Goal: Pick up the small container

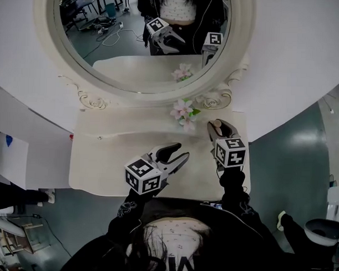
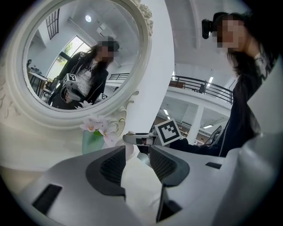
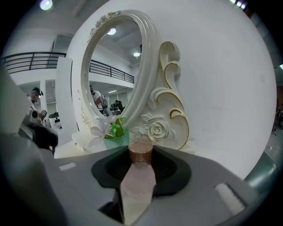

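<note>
Grip confirmed: right tool (image 3: 141, 164) clamps the small container (image 3: 139, 183) by its body; left tool (image 2: 134, 162) gapes, empty. Advise a level, steady lift.

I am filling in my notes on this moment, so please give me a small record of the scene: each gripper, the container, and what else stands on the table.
Surface: white vanity table with round mirror
Right gripper: shut on small container, pink with a copper cap
Left gripper: open, nothing between its jaws
Beside mirror: pink flowers in teal pot
Container off the table: cannot tell
</note>
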